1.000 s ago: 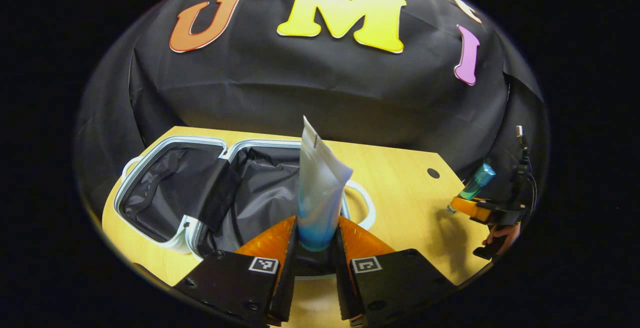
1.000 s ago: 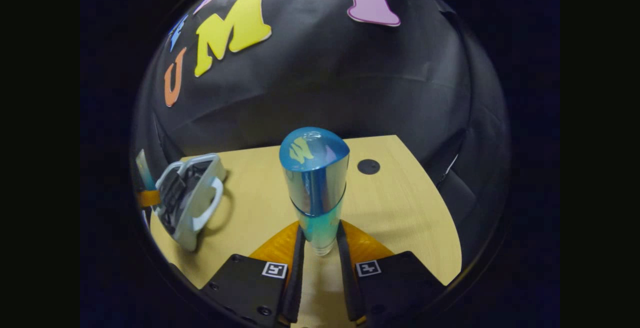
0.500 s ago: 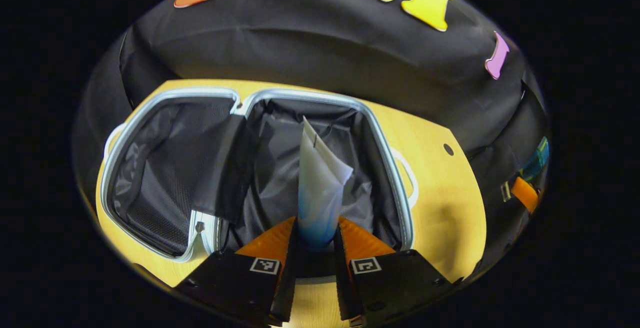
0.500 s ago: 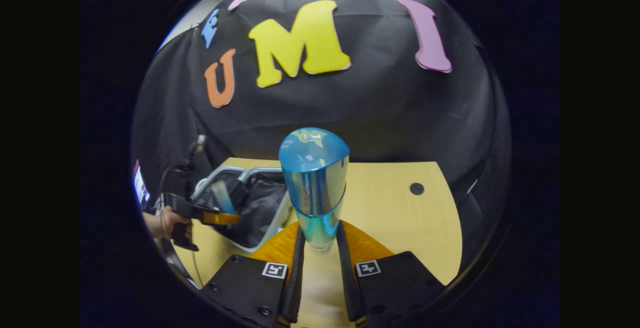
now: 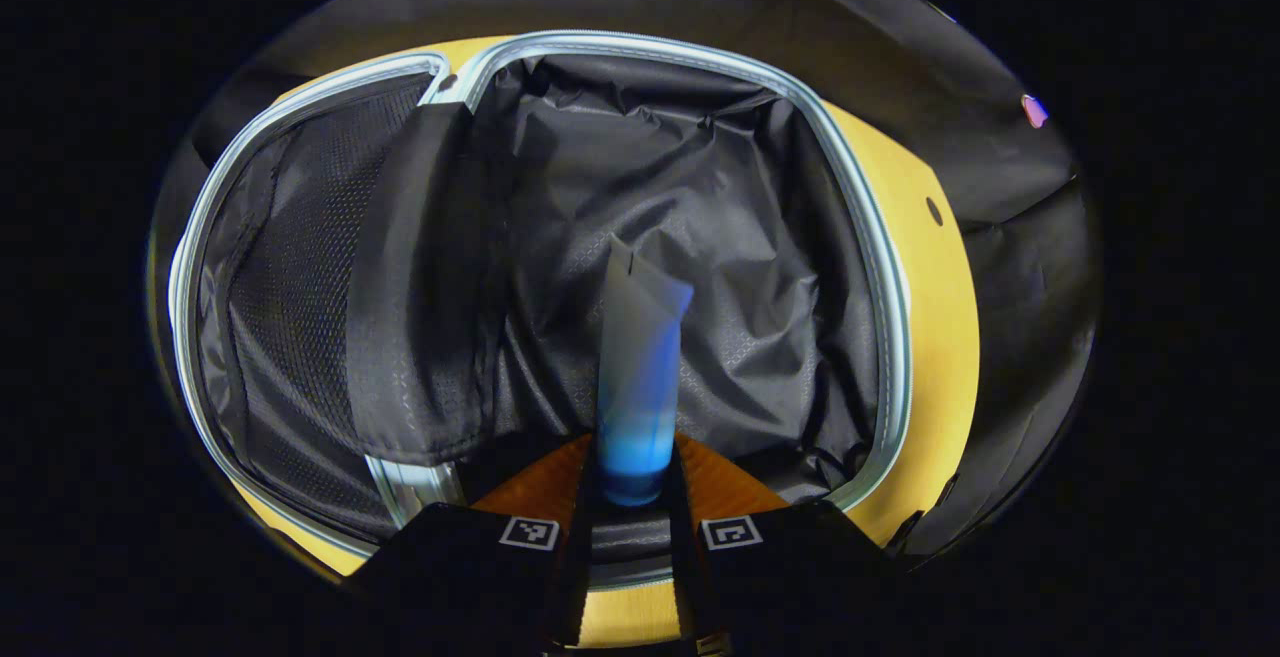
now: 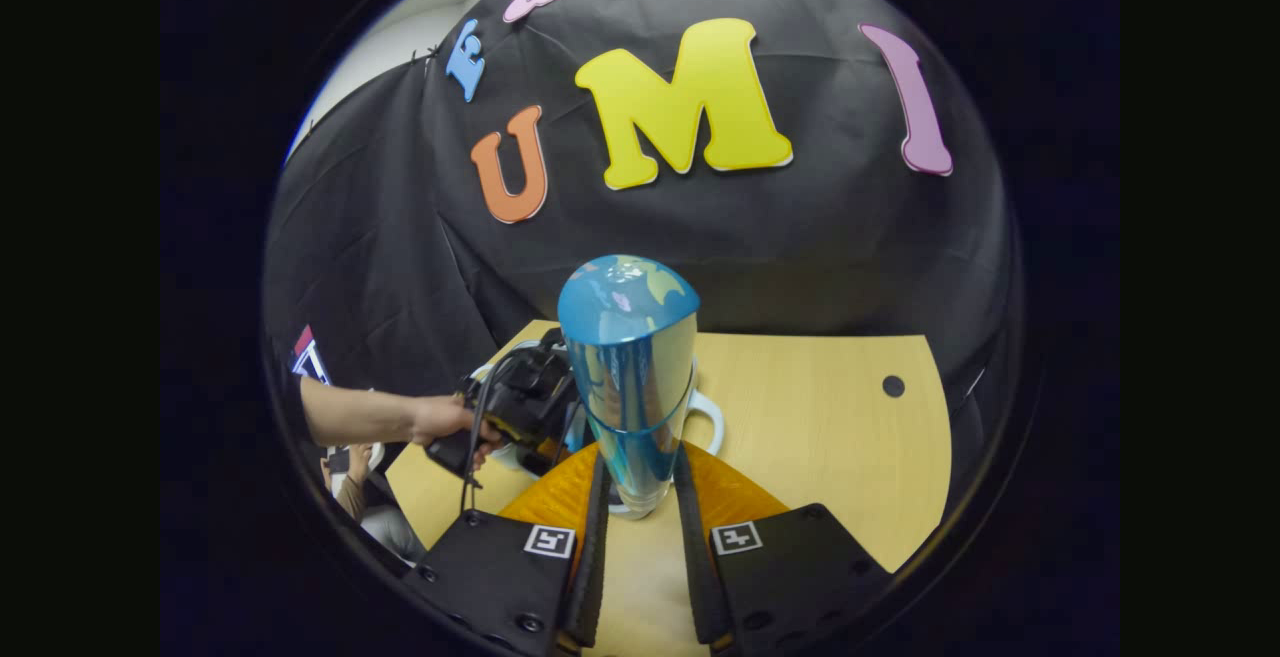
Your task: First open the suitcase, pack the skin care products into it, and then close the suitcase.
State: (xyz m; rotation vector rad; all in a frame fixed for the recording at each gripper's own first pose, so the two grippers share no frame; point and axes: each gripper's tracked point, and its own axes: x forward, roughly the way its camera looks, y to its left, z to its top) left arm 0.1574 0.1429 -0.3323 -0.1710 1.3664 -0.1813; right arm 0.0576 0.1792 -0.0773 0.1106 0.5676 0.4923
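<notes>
Tube [image 5: 637,357] now over suitcase [image 5: 880,267] | left jaws clamped | right jaws gripping bottle [image 6: 628,377]

The left gripper [image 5: 628,497] pointed down and its two fingers were squeezed together on something. The right gripper [image 6: 640,497] was squeezed tight too. A bare hand [image 6: 450,422] held the left gripper out in front

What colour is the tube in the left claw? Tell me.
The tube is white, fading to blue near the claw; the left gripper view shows it best.
</notes>
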